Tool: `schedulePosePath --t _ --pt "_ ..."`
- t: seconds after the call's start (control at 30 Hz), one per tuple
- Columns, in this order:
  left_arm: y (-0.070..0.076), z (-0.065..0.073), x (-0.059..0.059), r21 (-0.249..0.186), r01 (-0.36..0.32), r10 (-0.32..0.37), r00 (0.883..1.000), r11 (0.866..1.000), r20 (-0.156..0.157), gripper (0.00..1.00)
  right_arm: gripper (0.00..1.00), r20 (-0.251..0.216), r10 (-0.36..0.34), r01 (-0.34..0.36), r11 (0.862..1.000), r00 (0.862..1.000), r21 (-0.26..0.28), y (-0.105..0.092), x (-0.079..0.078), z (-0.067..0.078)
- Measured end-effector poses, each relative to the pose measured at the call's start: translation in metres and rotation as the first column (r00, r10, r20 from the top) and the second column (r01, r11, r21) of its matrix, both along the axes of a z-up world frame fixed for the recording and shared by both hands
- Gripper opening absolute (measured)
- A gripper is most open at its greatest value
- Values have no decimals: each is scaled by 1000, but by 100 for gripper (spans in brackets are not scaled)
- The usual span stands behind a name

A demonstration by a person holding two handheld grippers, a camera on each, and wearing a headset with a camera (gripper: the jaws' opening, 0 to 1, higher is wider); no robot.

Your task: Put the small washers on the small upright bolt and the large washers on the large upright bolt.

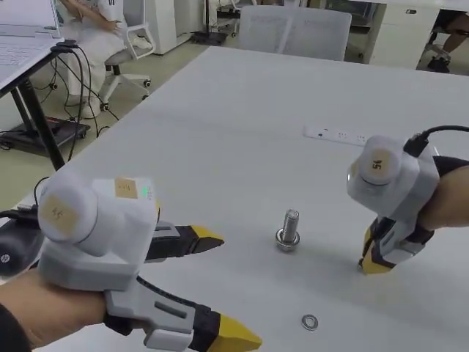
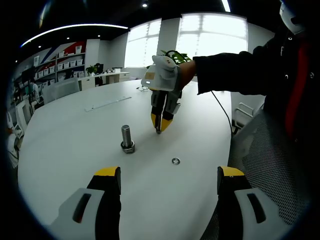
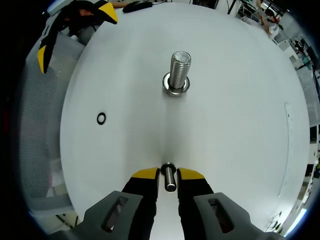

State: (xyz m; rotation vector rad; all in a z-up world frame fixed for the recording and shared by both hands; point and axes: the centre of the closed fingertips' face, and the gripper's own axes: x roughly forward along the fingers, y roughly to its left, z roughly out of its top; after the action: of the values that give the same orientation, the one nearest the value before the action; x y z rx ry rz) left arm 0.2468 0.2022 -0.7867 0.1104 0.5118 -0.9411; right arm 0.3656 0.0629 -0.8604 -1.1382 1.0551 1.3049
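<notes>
A large steel bolt stands upright mid-table with a washer ring around its base. One small loose washer lies flat nearer to me. My right gripper points down at the table right of the large bolt, shut on a small bolt whose lower end meets the tabletop. My left gripper hovers at the near left, open, with nothing between its jaws.
The white table runs far back; its left edge is close to my left hand. A white power strip lies behind the bolts. A grey chair stands at the far end. A black mouse sits at the left edge.
</notes>
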Motion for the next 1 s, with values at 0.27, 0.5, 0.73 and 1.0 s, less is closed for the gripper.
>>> schedulePosePath --t 0.27,0.5,0.73,1.0 --pt "-1 1 0 0 2 -2 1000 1000 1 79 18 9 -10 10 1000 1000 3 -3 2 4" --pt "-1 2 0 -1 3 -3 1000 1000 3 79 19 16 -23 22 1000 1000 6 -8 3 7" --pt "-1 1 -1 0 4 -4 1000 1000 2 78 19 23 -45 45 999 999 8 -20 3 8" --pt "-2 0 -1 2 9 -9 1000 1000 2 78 19 21 -72 72 997 997 6 -32 1 6"
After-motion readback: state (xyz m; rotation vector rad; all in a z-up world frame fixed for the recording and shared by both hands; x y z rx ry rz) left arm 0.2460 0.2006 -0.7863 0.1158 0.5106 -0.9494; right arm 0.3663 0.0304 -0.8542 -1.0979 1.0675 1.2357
